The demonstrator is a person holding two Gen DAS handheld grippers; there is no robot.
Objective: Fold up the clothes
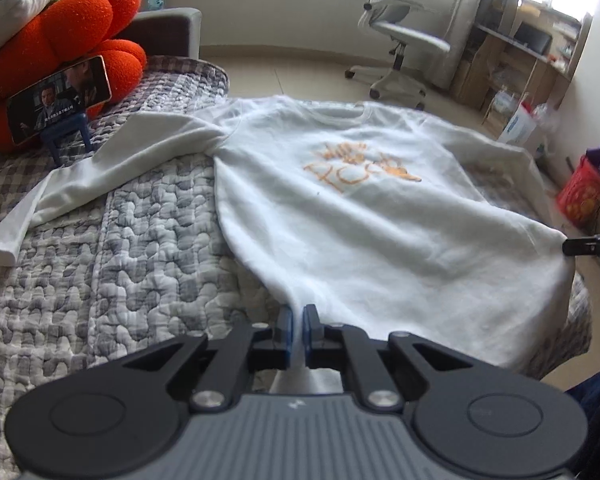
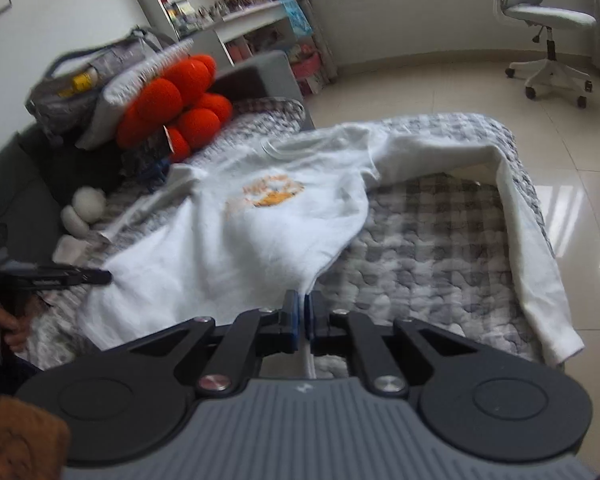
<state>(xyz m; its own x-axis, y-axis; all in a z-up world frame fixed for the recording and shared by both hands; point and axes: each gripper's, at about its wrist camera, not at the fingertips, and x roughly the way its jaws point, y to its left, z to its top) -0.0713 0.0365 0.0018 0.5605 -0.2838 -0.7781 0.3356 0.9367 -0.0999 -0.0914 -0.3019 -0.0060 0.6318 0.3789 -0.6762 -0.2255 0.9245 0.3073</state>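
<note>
Pinching the white shirt's (image 1: 380,232) hem corners, apparently, both hand-held grippers clamp.

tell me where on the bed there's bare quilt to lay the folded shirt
Bare quilt lies between the white shirt body and its spread sleeve, and again between the body and the other sleeve. The head end is crowded: orange plush, phone on a stand, pillow. Both the left gripper and right gripper pinch the hem.
</note>
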